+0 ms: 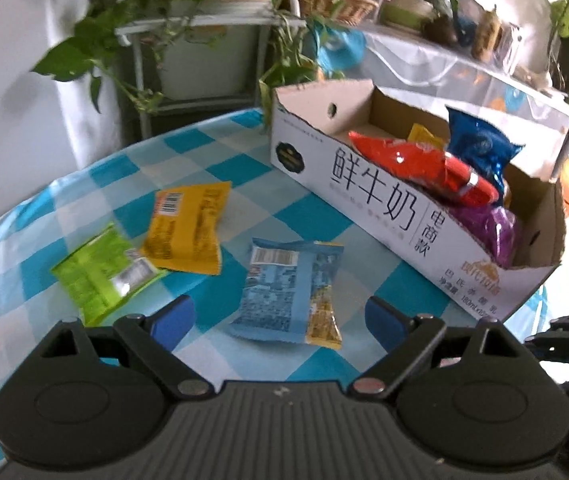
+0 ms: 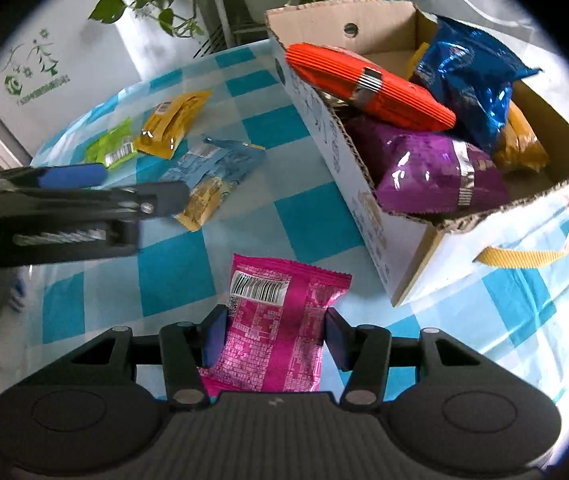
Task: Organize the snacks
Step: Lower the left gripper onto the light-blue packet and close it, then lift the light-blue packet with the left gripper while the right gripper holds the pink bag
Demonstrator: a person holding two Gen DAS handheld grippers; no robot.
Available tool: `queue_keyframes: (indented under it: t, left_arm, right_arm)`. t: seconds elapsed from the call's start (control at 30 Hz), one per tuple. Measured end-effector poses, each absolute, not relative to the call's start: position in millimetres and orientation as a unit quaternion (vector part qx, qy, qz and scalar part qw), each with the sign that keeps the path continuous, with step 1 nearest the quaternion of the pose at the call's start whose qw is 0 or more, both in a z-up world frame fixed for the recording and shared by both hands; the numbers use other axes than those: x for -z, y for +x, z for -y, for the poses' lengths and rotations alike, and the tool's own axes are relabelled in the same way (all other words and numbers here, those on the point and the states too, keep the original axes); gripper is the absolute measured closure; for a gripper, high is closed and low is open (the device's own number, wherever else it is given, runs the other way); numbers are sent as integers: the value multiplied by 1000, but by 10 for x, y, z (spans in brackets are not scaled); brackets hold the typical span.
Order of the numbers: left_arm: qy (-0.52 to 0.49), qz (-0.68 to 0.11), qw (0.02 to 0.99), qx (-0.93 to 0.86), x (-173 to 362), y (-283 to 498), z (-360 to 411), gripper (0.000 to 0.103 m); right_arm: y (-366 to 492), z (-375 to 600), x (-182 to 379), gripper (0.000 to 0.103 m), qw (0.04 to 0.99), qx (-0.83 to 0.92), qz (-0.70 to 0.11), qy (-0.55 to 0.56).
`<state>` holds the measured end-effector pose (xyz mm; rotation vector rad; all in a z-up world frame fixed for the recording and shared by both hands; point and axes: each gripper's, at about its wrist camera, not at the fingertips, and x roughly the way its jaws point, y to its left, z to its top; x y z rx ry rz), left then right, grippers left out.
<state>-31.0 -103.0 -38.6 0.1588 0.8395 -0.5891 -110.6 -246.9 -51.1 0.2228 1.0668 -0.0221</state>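
My right gripper (image 2: 275, 334) is shut on a pink snack packet (image 2: 280, 312), barcode side up, just in front of the white cardboard box (image 2: 368, 216). The box holds an orange bag (image 2: 368, 84), a blue bag (image 2: 468, 76), a purple bag (image 2: 428, 172) and a yellow bag (image 2: 520, 144). My left gripper (image 1: 278, 318) is open over a light blue packet (image 1: 284, 292) that lies flat on the table. Its pads do not touch the packet. A yellow packet (image 1: 186, 228) and a green packet (image 1: 100, 276) lie further left. The left gripper (image 2: 144, 183) also shows in the right wrist view.
The round table has a blue and white checked cloth (image 1: 316, 216). Behind it stand a white plant rack (image 1: 204, 28) with trailing leaves and a shelf with baskets and pots (image 1: 424, 12). A yellow strap (image 2: 524, 258) hangs beside the box's near end.
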Motion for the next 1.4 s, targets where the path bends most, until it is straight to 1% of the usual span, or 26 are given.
queue_keyframes:
  t: [0.37,0.47,0.53,0.57,0.6,0.63,0.67,0.7,0.73,0.93,1.4]
  left_arm:
    - [105,-410,860,285,600,-157,1276,12]
    - [115,-413,860,278,650,-165,1329,16]
    - [125,-409,860,279,658,-186,1369,22]
    - [129,-409,860,277,657,-196,1383,23]
    - [129,-409,861,275,650,-204,1388,27]
    - [127,-409,862,273,641,-206,1390,34]
    - [125,-409,863,270,626,-208,1383,38]
    - [124,-409,863,268,612,-208,1368,46]
    - [122,-410,863,268,600,-202,1350,49]
    - [106,-420,867,247,574,-242,1238,53]
    - [63,-431,882,182,428,-533,733,53]
  right_arm:
    - [-1110,2527,526,45,849,17,-512,127]
    - [-1117,2538,528,45,848,17,-512,132]
    - [-1118,2549,528,45,848,16,-513,133]
    - [-1113,2545,528,45,848,16,-512,133]
    - [-1113,2546,527,45,848,16,-512,134]
    - [-1114,2550,525,45,849,16,-511,134]
    - [-1115,2549,523,45,849,16,-511,134]
    - [-1113,2550,521,45,849,16,-510,134]
    - [-1112,2553,519,45,850,17,-509,133]
    - [-1116,2562,501,46,854,20,-503,131]
    - [-1060,2446,426,46,870,5,-479,112]
